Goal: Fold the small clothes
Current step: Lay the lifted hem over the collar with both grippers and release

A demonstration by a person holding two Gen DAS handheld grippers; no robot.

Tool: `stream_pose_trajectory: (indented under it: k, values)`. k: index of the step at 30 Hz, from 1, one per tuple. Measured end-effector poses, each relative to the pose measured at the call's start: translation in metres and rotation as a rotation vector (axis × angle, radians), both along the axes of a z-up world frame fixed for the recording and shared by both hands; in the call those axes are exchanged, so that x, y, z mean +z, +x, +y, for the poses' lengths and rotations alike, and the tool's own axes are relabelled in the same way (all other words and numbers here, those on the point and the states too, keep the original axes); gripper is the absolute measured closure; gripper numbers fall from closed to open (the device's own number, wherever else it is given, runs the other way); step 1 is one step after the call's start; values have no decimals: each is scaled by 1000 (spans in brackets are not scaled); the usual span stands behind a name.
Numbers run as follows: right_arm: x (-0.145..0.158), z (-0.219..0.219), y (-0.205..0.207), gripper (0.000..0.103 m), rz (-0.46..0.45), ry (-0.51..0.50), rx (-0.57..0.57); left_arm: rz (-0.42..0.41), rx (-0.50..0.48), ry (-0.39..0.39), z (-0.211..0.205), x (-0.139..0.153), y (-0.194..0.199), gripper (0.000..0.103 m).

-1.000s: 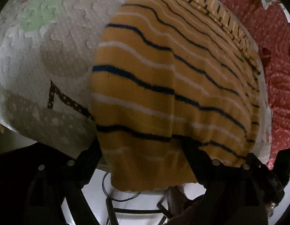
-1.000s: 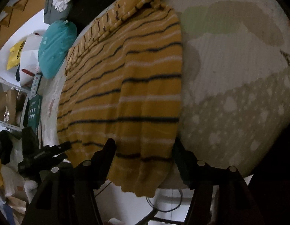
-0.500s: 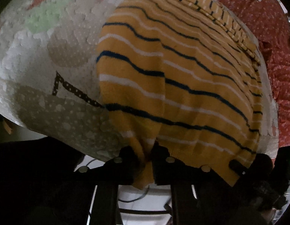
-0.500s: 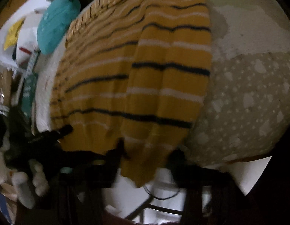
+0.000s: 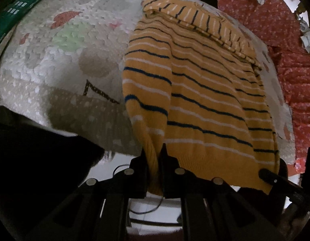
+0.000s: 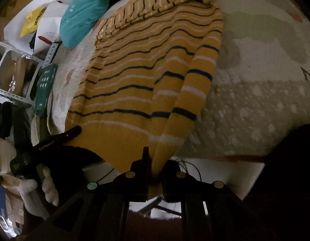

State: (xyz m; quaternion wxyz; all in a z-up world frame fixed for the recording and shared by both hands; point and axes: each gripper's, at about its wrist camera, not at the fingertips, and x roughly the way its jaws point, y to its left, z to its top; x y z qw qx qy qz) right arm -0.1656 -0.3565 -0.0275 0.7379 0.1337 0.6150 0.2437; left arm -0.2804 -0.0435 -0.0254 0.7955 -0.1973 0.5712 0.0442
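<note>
Both grippers are clamped on the hem now. The left gripper (image 5: pixel 154 156) has its jaws pinched right down on one bottom corner of the yellow striped sweater (image 5: pixel 205 92), knit bunched between them; the right gripper (image 6: pixel 155 160) is closed just as tightly on the opposite corner. The sweater lies flat on the patterned cover (image 5: pixel 60 46) over the desk, its hem hanging past the near edge, which is why the corners are easy to grab from below. A sleeve (image 6: pixel 155 2) is already folded across the top. A corner in each gripper looks like the setup for carrying the hem up toward the collar, evenly.
</note>
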Motion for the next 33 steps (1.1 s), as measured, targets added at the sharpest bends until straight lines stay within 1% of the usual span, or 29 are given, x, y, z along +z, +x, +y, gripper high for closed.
stream_pose_trajectory:
  k: [3, 5, 6, 8, 10, 13, 15, 19, 22, 24, 27, 33]
  values:
    - [4, -6, -12, 94, 13, -12, 39, 11, -15, 4, -1, 8, 12, 94]
    - [3, -8, -21, 94, 29, -25, 71, 19, -18, -1, -1, 11, 3, 94]
    - [2, -8, -26, 94, 41, -31, 90, 24, -11, -8, -5, 10, 5, 94]
    - [-3, -9, -32, 94, 57, -33, 112, 33, 2, -31, 1, 10, 1, 94]
    - [-7, -10, -34, 94, 69, -18, 112, 35, 34, -72, 11, 9, -4, 94]
    - [-4, -13, -29, 94, 47, 21, 89, 9, 60, -109, 18, 17, 1, 94]
    - [3, -14, -26, 94, 18, 38, 79, -11, 58, -93, 13, 25, 5, 94]
    - [27, -12, -13, 93, -54, 89, 34, -56, 28, -29, 8, 46, 23, 94]
    - [48, -3, 0, 93, -126, 98, 8, -82, 13, -2, 6, 59, 40, 94]
    - [58, -5, 11, 93, -161, 104, 0, -96, 7, 13, 6, 66, 51, 94]
    - [68, -4, 21, 93, -187, 115, -21, -112, 3, 27, 7, 75, 65, 94]
    - [73, -8, 46, 93, -188, 138, -53, -116, 0, 41, 3, 84, 96, 94]
